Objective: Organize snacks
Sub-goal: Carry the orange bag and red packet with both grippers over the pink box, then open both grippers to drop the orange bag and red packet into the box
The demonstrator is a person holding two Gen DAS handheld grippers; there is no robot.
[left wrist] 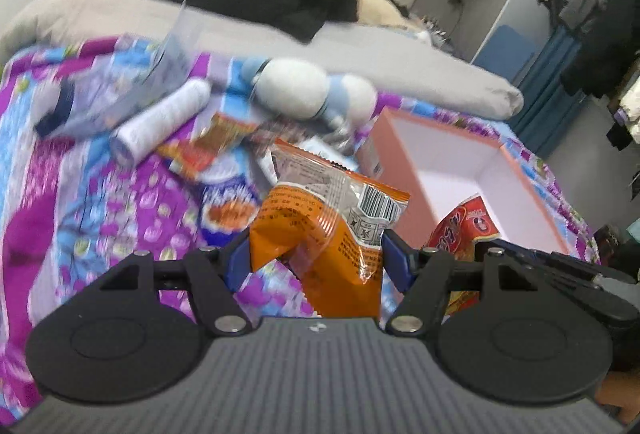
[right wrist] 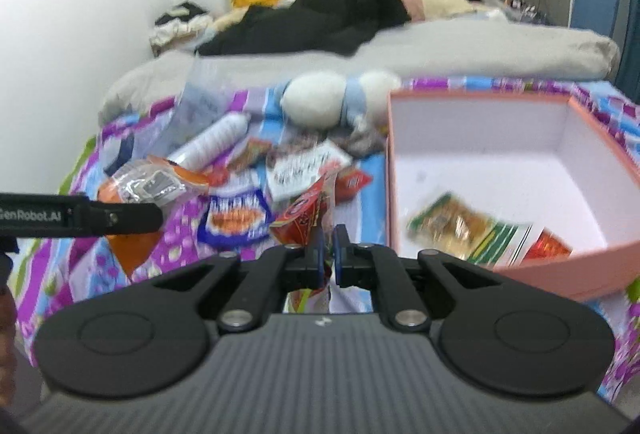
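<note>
Both grippers pinch crinkly packets, left gripper (left wrist: 316, 254) an orange packet (left wrist: 320, 230), right gripper (right wrist: 327, 254) a red packet (right wrist: 306, 214); either thin edge might slip before the pink box (right wrist: 560, 262).

The open box (right wrist: 476, 170) sits ahead-right of the right gripper (right wrist: 327, 250), packets (right wrist: 452, 226) inside. Loose snacks (right wrist: 236, 214) lie ahead-left. Behind them is perhaps a plush toy (right wrist: 316, 102).
</note>
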